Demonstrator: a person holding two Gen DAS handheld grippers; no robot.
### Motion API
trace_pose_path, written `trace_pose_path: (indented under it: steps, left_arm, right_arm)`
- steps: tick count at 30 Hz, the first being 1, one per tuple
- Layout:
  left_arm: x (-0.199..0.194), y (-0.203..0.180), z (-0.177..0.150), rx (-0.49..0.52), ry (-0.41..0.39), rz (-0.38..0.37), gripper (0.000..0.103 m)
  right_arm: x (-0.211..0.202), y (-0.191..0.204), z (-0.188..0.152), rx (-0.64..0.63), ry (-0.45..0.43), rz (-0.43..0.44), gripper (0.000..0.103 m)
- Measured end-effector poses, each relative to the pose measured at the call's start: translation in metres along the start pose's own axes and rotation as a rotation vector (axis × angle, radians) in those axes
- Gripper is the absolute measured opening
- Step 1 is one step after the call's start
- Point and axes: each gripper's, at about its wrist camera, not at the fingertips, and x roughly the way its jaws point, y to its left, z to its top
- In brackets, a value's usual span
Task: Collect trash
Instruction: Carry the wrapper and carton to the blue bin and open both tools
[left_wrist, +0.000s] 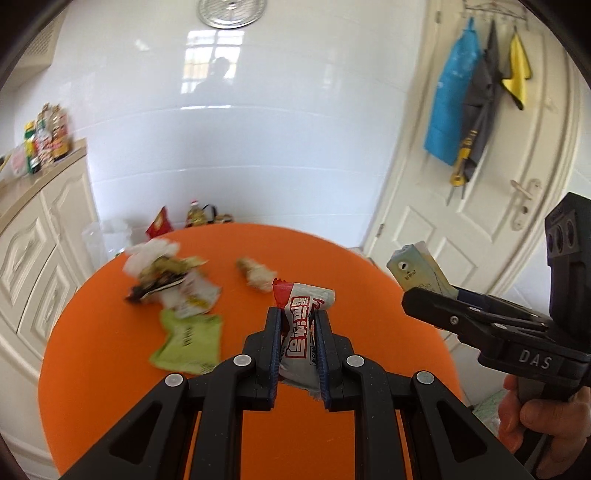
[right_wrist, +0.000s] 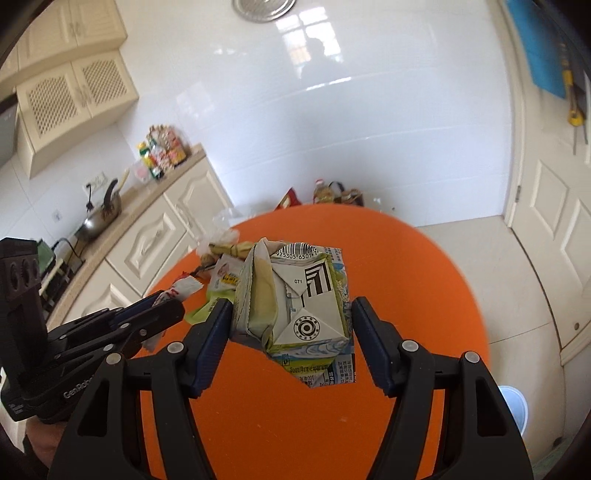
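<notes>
- Trash pile (left_wrist: 168, 280) lies on the orange table (left_wrist: 258, 424), far-left of centre, untouched; green wrapper (left_wrist: 188, 341) lies just in front of it.
- Brown scrap (left_wrist: 256, 275) sits alone, right of that pile.
- Left gripper (left_wrist: 298, 354) is clamped on a red-and-white wrapper (left_wrist: 301, 325), lifted above the table.
- Right gripper (right_wrist: 291, 332) carries a crushed carton (right_wrist: 299, 302) over the table; only one pad plainly touches it.
- Judging so: two pieces picked, neither binned, several left.

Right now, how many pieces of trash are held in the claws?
2. The left claw grips a red-and-white wrapper; the right claw holds a crushed drink carton above the orange table. More trash lies loose on the table.
</notes>
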Motion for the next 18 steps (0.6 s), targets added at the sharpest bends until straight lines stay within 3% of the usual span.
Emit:
trace_pose_path:
  steps: [9,18]
  left_arm:
    - [0.004,-0.102,0.028,0.14,-0.016,-0.18,0.013]
    - [0.055,-0.178,0.05,0.226,0.055,-0.34,0.013]
  right_arm:
    - [-0.104,-0.085,-0.002,0.121,-0.146,-0.15,0.067]
    - [-0.183,-0.182,-0.032,0.244,-0.204,-0.342,0.067]
